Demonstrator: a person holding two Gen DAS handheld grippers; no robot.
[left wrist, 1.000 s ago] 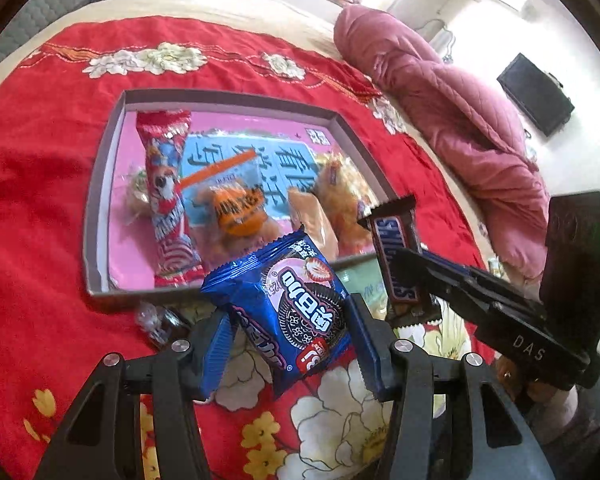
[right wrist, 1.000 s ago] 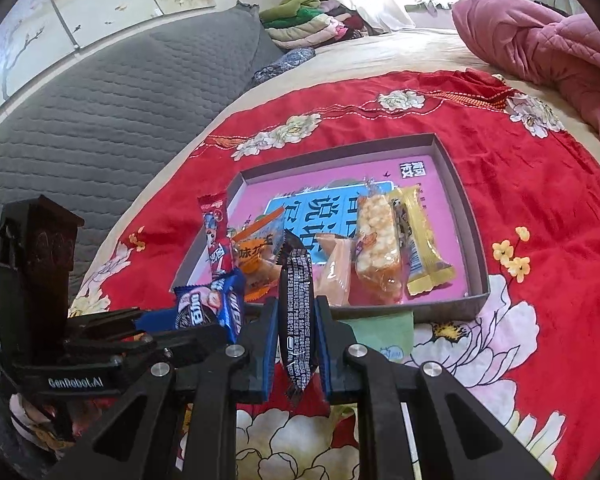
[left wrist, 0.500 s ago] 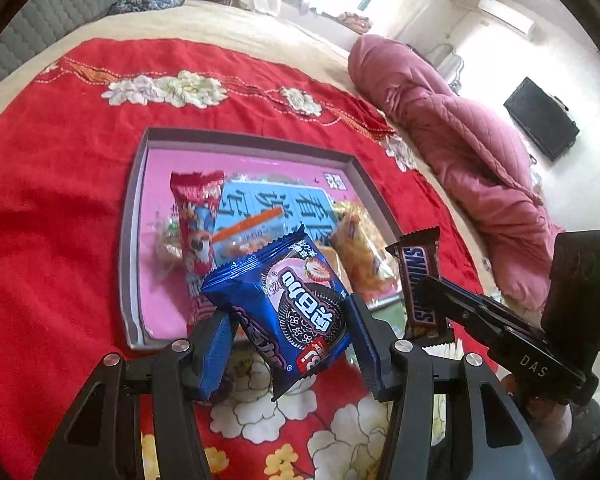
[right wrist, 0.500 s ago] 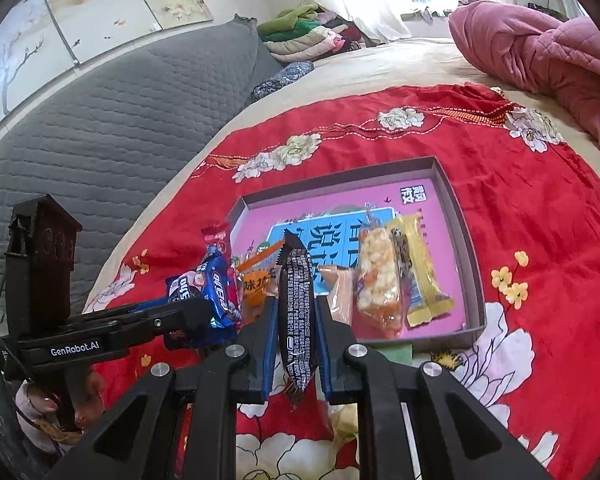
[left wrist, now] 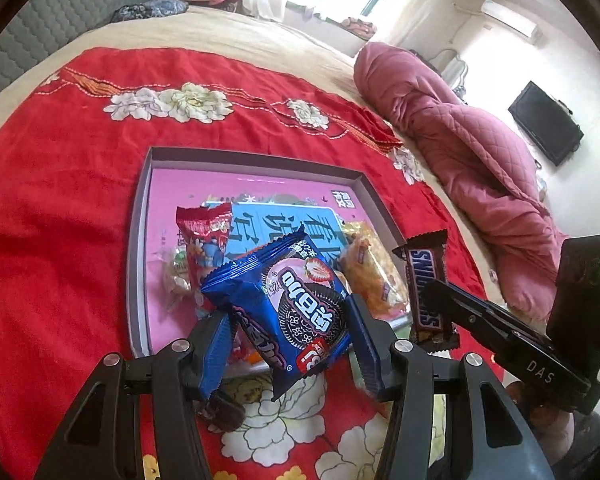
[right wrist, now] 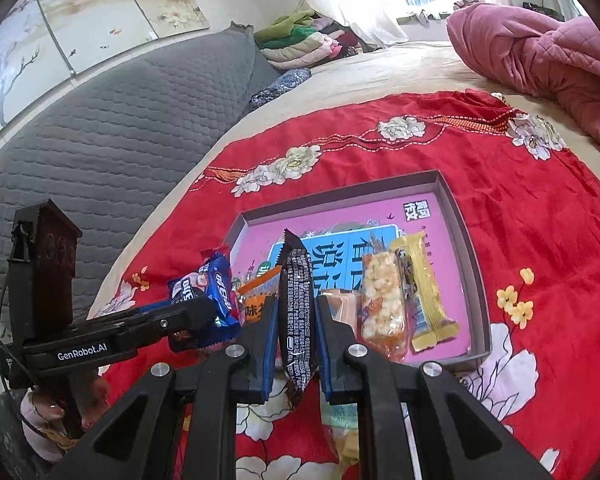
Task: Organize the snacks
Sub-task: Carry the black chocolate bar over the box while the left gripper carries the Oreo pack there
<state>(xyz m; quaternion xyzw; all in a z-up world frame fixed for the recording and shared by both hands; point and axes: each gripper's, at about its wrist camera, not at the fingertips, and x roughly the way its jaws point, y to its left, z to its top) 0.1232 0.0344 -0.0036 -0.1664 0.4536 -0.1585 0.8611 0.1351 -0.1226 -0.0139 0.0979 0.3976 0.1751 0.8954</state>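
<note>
My left gripper (left wrist: 288,344) is shut on a blue Oreo packet (left wrist: 288,300), held in the air over the near edge of the grey box (left wrist: 140,216) with a pink floor. My right gripper (right wrist: 296,332) is shut on a brown Snickers bar (right wrist: 296,312), held upright above the box's near side. In the left wrist view the Snickers bar (left wrist: 424,292) shows at the right in the other gripper (left wrist: 440,300). The Oreo packet (right wrist: 204,292) also appears at the left of the right wrist view. Several snacks lie in the box: a red packet (left wrist: 204,236), a puffed rice bar (right wrist: 380,300), a yellow bar (right wrist: 424,288).
The box lies on a red flowered cloth (left wrist: 60,200) spread over a bed. A pink quilt (left wrist: 460,152) is bunched at the far right, a grey padded headboard (right wrist: 100,128) on the left. A small dark sweet (left wrist: 224,412) and a greenish packet (right wrist: 340,412) lie on the cloth below the grippers.
Both grippers have risen and drawn back a little with their snacks still held, so the box and cloth look smaller and farther away.
</note>
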